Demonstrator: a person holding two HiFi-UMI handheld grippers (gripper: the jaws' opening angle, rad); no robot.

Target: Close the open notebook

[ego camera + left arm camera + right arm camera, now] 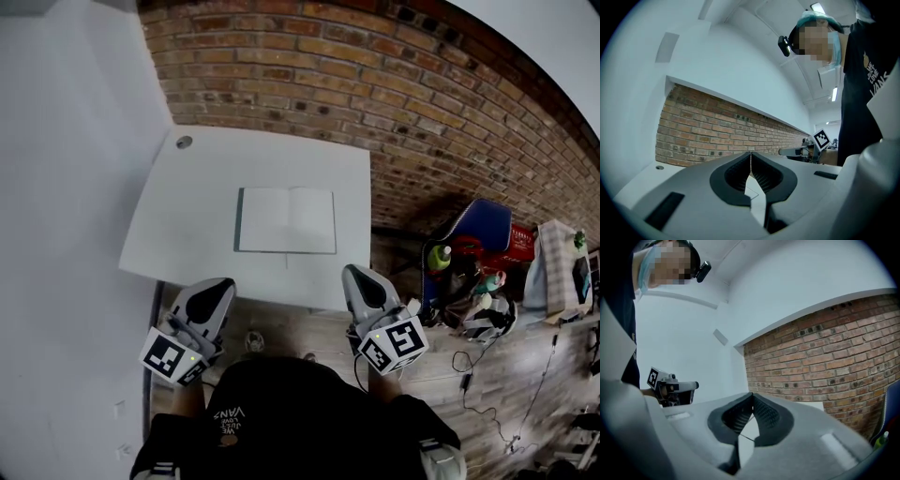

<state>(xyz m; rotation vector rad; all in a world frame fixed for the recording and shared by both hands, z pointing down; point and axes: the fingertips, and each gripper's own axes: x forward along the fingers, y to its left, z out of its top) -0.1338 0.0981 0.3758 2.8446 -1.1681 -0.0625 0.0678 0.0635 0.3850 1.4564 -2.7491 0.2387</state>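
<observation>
The open notebook (pixel 286 220) is lying flat near the middle of the white table (pixel 187 234), its two blank pages facing up and a dark strip of cover showing along its left side. The left gripper (pixel 219 285) is hanging at the table's near edge, toward the near-left corner, with its jaws clenched tip to tip and nothing between them; its own view is showing only bare tabletop through the gap below the tips. The right gripper (pixel 353 272) is sitting at the near edge toward the right corner, its jaws likewise pressed together and gripping nothing. Both tools are pointing level across the table toward the brick wall (pixel 375 75), and both are standing well apart from the notebook, one on either side of it. A small round hole (pixel 184 142) is showing at the table's far-left corner. To the right of the table, a blue chair (pixel 483 230) and a green bottle (pixel 440 255) are standing on the wooden floor (pixel 487 375) among other clutter
</observation>
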